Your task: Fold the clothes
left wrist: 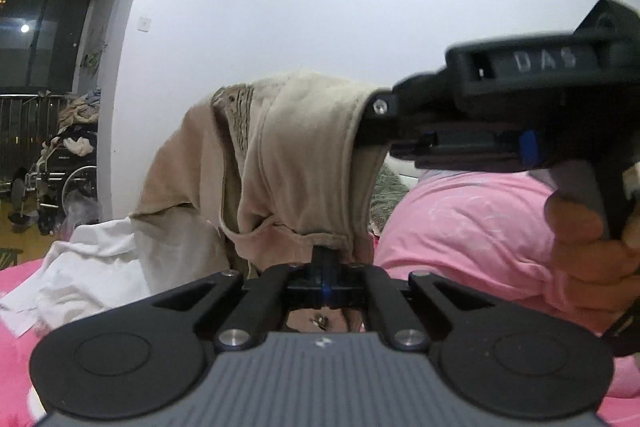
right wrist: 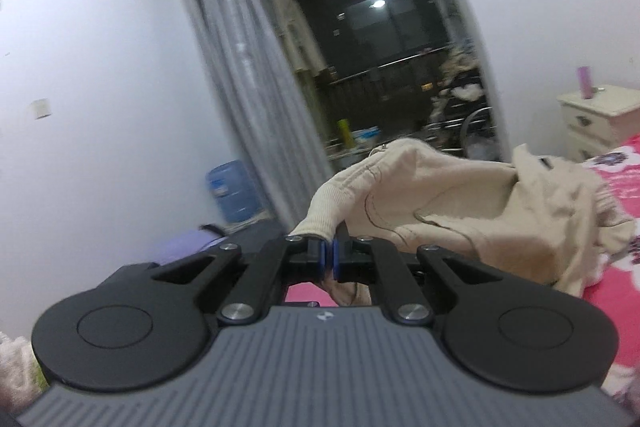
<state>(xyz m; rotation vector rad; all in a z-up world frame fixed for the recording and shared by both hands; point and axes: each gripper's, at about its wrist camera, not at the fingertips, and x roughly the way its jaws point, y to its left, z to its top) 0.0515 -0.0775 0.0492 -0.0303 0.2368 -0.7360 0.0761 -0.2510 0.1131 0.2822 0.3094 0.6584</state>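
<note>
A beige garment [left wrist: 288, 163] hangs in the air above the pink bed, bunched and draped. My left gripper [left wrist: 325, 259] is shut on its lower edge. My right gripper [left wrist: 380, 125] comes in from the right in the left wrist view and is shut on the garment's upper edge. In the right wrist view my right gripper [right wrist: 329, 259] pinches a ribbed beige hem between its blue pads [right wrist: 320, 259], and the rest of the garment [right wrist: 460, 211] trails to the right toward the bed.
A white cloth [left wrist: 92, 267] lies on the pink bedspread [left wrist: 472, 227] at the left. A cream nightstand [right wrist: 596, 119] stands by the bed. A blue water jug [right wrist: 234, 191], grey curtain [right wrist: 240, 75] and wheelchair [left wrist: 68, 179] stand beyond.
</note>
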